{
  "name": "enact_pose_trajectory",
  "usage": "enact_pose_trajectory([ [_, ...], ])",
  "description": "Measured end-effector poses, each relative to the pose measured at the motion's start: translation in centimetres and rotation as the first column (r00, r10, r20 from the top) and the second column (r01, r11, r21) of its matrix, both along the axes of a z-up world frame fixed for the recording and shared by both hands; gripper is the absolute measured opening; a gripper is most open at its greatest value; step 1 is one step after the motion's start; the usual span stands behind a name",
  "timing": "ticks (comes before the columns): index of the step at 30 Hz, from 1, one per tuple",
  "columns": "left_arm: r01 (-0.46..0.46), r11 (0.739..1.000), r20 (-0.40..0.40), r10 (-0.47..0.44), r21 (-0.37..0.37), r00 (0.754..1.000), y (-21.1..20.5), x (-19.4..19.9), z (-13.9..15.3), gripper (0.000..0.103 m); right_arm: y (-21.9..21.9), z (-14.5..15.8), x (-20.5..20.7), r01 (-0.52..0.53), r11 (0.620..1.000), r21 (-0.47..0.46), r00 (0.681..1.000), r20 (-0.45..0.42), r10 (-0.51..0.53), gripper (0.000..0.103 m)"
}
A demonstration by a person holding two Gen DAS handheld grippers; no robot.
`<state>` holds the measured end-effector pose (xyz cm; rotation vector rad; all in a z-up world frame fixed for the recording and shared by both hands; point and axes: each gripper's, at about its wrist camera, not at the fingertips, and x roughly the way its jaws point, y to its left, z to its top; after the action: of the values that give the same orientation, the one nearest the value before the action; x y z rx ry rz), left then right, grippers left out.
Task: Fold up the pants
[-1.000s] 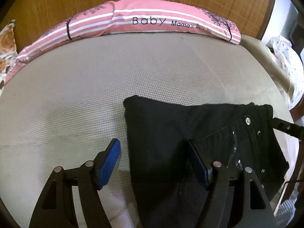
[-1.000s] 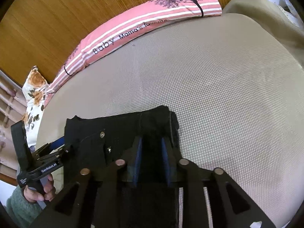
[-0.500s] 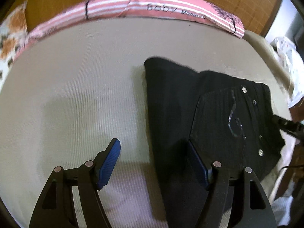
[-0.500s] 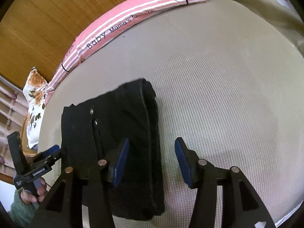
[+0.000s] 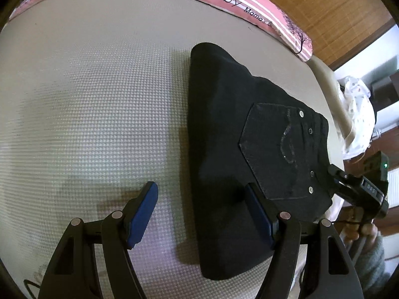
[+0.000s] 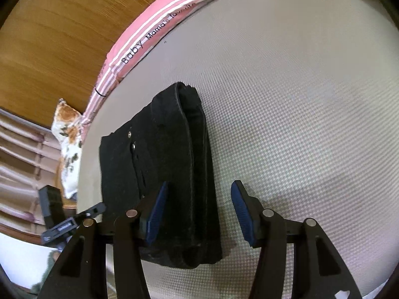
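The black pants [image 5: 249, 149] lie folded into a compact rectangle on the beige mattress [image 5: 87, 99], back pocket with studs facing up. My left gripper [image 5: 202, 209] is open and empty, raised above the pants' left edge. In the right wrist view the folded pants [image 6: 164, 164] show stacked layers along their right edge. My right gripper [image 6: 197, 206] is open and empty, above that right edge. The right gripper also shows in the left wrist view [image 5: 359, 184] past the pants' right side; the left gripper shows in the right wrist view [image 6: 67, 221] at the left.
A pink striped pillow [image 5: 249, 2] lies along the wooden headboard [image 6: 62, 25]. A floral pillow [image 6: 69, 144] sits at the bed's left corner. White cloth [image 5: 356, 114] lies off the bed's right side. The mattress edge is near the pants' front end.
My right gripper has let go of the pants and opened. Both grippers have risen and pulled back from the folded pants, which now lie flat on the mattress.
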<state>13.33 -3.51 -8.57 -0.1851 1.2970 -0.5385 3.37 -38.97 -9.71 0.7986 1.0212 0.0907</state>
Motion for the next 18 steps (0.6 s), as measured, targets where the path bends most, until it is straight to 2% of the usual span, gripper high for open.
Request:
enact_pose_trajectory([
  [6, -0.001, 0.999, -0.016, 0.001, -0.037, 1.000, 0.0, 0.7, -0.1, 0.072, -0.6, -1.0, 0.1, -0.017, 0.998, 0.064, 1.000, 0.006, 0.016, 0.051],
  [18, 0.006, 0.987, -0.065, -0.017, -0.162, 0.998, -0.5, 1.8, -0.7, 0.072, -2.5, -2.3, 0.5, -0.051, 0.982, 0.181, 0.998, 0.039, 0.044, 0.049],
])
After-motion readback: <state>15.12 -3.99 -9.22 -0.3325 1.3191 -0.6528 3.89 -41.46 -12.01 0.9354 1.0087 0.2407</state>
